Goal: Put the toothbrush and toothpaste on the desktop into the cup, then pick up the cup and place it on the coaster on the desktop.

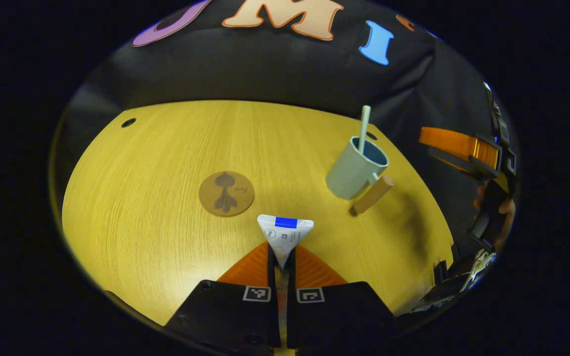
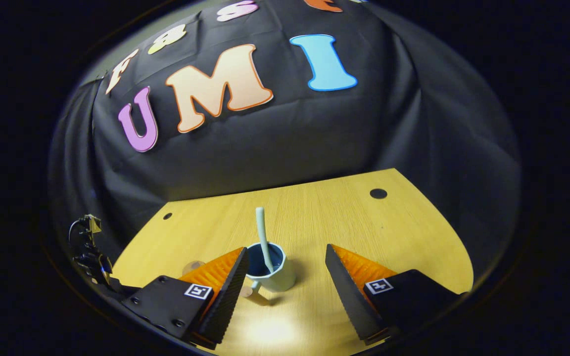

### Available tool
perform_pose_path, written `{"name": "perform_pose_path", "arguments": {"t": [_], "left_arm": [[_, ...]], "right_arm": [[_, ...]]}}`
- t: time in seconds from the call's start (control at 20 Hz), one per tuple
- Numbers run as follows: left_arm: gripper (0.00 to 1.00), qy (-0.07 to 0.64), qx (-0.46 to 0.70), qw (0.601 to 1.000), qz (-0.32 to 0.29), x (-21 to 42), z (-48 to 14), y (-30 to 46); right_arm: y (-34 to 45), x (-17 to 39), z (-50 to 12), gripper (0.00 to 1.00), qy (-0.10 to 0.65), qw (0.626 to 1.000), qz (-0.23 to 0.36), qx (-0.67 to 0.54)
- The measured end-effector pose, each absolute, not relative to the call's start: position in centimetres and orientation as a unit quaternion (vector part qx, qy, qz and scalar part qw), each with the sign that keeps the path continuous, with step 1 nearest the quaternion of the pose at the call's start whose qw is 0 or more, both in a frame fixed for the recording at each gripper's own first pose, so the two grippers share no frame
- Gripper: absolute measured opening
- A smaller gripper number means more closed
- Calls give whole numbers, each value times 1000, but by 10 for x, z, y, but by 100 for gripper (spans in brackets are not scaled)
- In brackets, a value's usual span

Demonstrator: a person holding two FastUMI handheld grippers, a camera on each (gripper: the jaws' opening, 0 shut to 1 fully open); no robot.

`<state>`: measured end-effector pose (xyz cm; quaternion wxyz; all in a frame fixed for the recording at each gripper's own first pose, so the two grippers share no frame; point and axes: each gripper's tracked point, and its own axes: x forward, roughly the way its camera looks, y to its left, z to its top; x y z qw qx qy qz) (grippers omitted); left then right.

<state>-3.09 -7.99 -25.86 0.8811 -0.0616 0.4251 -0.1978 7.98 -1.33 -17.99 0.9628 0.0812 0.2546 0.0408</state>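
My left gripper (image 1: 282, 253) is shut on the lower end of a white toothpaste tube (image 1: 285, 231) with a blue band, held above the yellow wooden desktop (image 1: 136, 227). A round brown coaster (image 1: 226, 193) lies just ahead and to the left. The pale blue-grey cup (image 1: 356, 170) stands to the right, tan handle (image 1: 374, 194) toward me, with a pale toothbrush (image 1: 364, 127) upright inside. In the right gripper view, my right gripper (image 2: 285, 251) is open above the cup (image 2: 271, 273), and the toothbrush (image 2: 262, 240) rises between its fingers without touching them.
The desktop has small dark holes near its far corners (image 1: 128, 122) (image 2: 378, 193). Black cloth walls close in behind the table. The right gripper and the hand holding it (image 1: 483, 163) hang beyond the table's right edge; the left gripper (image 2: 87, 249) shows at far left.
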Motion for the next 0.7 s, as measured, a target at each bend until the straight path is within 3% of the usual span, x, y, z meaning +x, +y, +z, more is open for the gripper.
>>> {"name": "perform_pose_path", "arguments": {"t": [0.7], "left_arm": [[4, 225, -104, 932, -265, 62, -137, -174]], "right_arm": [[-47, 17, -199, 96, 294, 952, 42, 73]]}}
